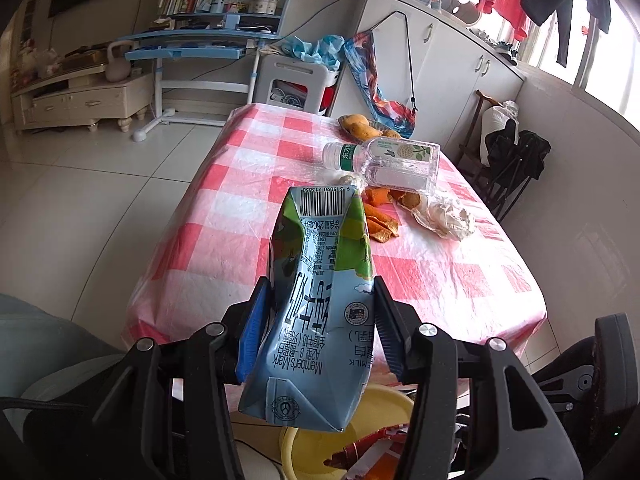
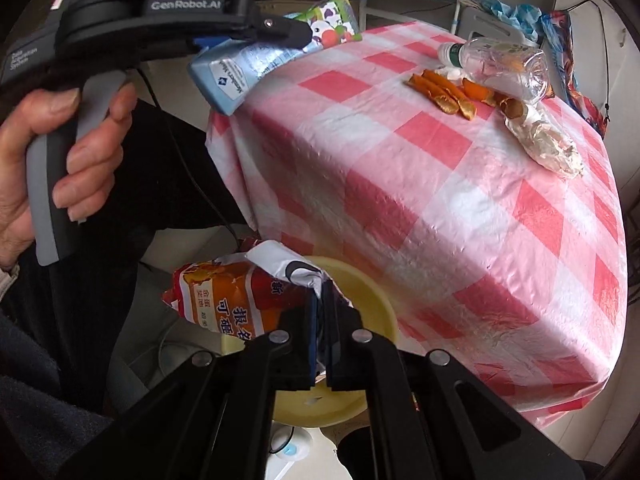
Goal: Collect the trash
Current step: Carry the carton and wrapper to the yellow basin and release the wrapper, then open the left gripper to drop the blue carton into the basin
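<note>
My left gripper (image 1: 318, 312) is shut on a blue milk carton (image 1: 316, 300), held in the air off the near end of the table; the carton also shows in the right wrist view (image 2: 256, 64). My right gripper (image 2: 322, 308) is shut on an orange snack wrapper (image 2: 236, 296), held over a yellow basin (image 2: 372, 308) on the floor. The basin (image 1: 384, 404) sits below the carton. On the checked table (image 1: 248, 216) lie an empty clear bottle (image 1: 384, 160), orange peels (image 1: 380, 224) and a crumpled white wrapper (image 1: 448, 216).
A plate of bread (image 1: 360, 126) and a colourful bag (image 1: 376, 84) are at the table's far end. A white stool (image 1: 296, 84) and a blue desk (image 1: 200, 44) stand beyond. White cabinets (image 1: 452, 56) line the right wall.
</note>
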`<action>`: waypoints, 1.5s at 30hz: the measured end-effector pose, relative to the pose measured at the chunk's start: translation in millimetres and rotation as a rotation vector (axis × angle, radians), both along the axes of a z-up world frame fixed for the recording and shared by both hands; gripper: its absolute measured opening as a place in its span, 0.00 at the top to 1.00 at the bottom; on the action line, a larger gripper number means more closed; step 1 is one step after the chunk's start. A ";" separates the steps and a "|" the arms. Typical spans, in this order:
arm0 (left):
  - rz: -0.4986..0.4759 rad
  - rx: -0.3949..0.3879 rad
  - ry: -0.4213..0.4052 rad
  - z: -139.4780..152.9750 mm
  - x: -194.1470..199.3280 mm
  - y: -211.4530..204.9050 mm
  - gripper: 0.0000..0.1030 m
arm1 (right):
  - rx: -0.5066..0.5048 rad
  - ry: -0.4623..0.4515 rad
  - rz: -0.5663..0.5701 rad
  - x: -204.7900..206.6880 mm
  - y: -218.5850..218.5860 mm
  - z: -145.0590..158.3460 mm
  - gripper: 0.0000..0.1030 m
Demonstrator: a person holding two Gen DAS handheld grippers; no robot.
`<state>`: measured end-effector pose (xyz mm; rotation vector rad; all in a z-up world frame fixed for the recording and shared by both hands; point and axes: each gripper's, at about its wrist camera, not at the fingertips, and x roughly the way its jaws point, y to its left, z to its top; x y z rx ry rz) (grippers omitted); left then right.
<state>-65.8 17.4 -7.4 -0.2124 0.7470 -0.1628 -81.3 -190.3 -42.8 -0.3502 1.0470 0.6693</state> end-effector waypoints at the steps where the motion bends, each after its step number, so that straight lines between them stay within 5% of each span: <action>1: -0.005 0.001 0.002 -0.1 -2.7 -1.1 0.53 | 0.004 -0.005 -0.016 0.3 -1.5 -0.1 0.95; 5: -0.024 -0.001 0.008 -2.4 -11.8 -4.6 0.53 | 0.119 -0.013 -0.108 9.0 -20.4 13.3 0.87; 7: -0.036 -0.004 0.013 -2.9 -14.2 -6.9 0.53 | 0.181 -0.023 -0.155 11.6 -31.0 20.0 0.61; 16: -0.041 -0.021 0.017 -1.8 -24.8 -6.2 0.53 | 0.149 -0.022 -0.076 -0.5 -15.2 20.1 0.55; 24: -0.082 -0.011 0.075 -7.2 -34.0 -17.2 0.53 | 0.347 -0.159 -0.375 14.9 -74.0 50.1 0.30; 41: -0.417 0.187 0.427 -77.3 -62.1 -90.3 0.51 | 0.417 -0.158 -0.480 24.1 -93.2 51.2 0.28; 45: -0.434 0.241 0.421 -82.2 -66.3 -96.9 0.46 | 0.416 -0.161 -0.487 22.9 -94.6 50.7 0.26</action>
